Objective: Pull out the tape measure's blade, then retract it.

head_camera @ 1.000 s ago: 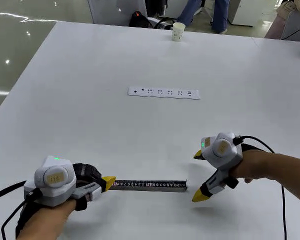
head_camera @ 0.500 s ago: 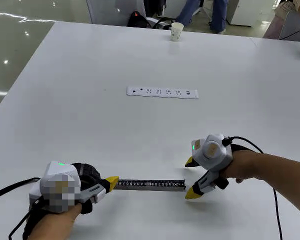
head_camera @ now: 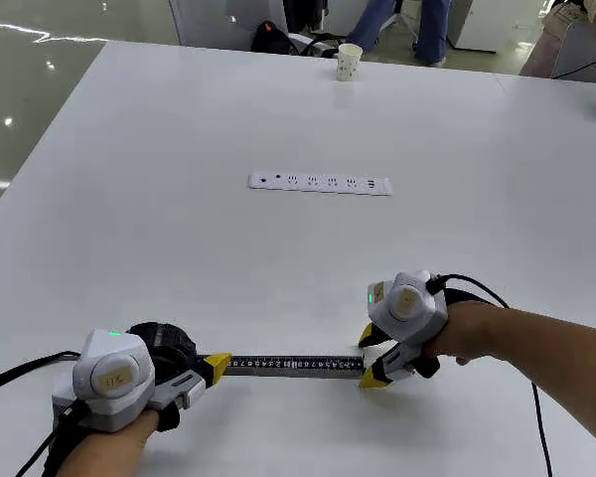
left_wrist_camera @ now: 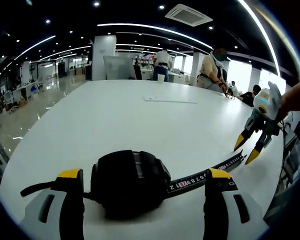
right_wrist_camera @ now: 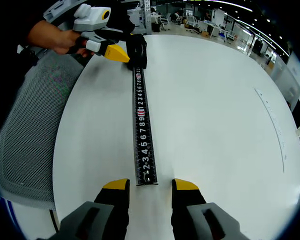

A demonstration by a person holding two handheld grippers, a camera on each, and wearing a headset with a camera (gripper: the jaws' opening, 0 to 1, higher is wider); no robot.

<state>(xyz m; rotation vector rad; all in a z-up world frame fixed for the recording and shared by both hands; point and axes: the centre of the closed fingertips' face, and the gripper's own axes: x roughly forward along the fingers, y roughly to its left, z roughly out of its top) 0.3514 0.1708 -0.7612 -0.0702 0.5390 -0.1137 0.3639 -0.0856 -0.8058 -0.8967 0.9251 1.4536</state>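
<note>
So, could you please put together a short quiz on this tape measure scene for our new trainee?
1. True or false: the right gripper has its jaws closed on the end of the blade.
2. What sits between the jaws of the left gripper? A a mug; B the tape measure's black case; C a pair of scissors.
3. Which lies farther from the person on the table, the paper cup or the power strip?
Key: 1 false, the jaws stand open with the blade's end just ahead of the gap. 2 B. 3 the paper cup.
</note>
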